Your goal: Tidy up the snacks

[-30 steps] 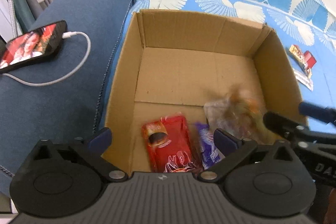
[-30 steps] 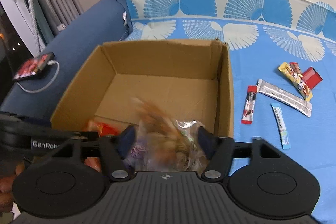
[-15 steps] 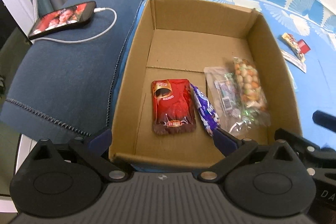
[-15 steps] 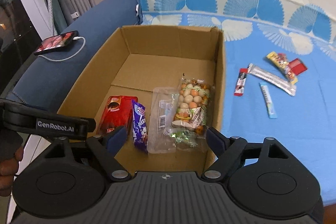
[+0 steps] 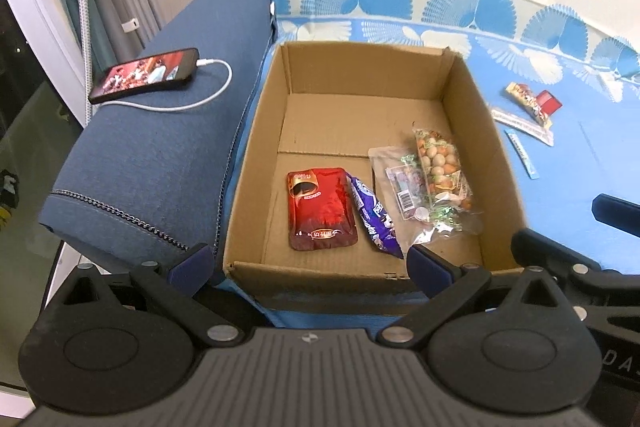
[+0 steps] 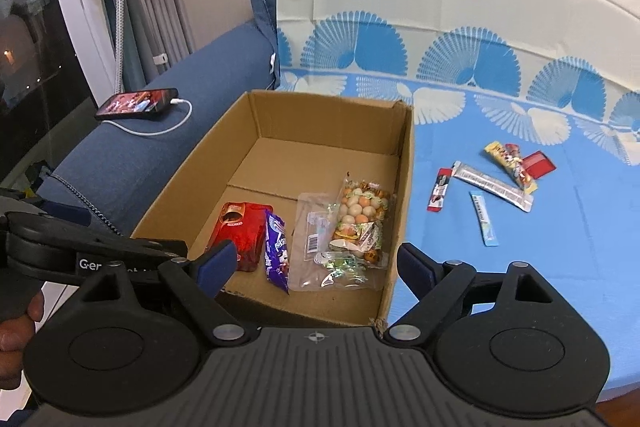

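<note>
Right wrist: rectangular corrugated cardboard box [image 6: 404, 163], crinkly glossy snack packets [image 6: 362, 223].

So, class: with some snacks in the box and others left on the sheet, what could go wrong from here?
1. The thin blue stick lies flat on the soft bed sheet, so open fingers may pinch cloth or slip off it.
2. The yellow bar, red packet and silver bar overlap; grabbing one may drag another.
3. The cardboard box sits on bedding and could shift if bumped.
</note>
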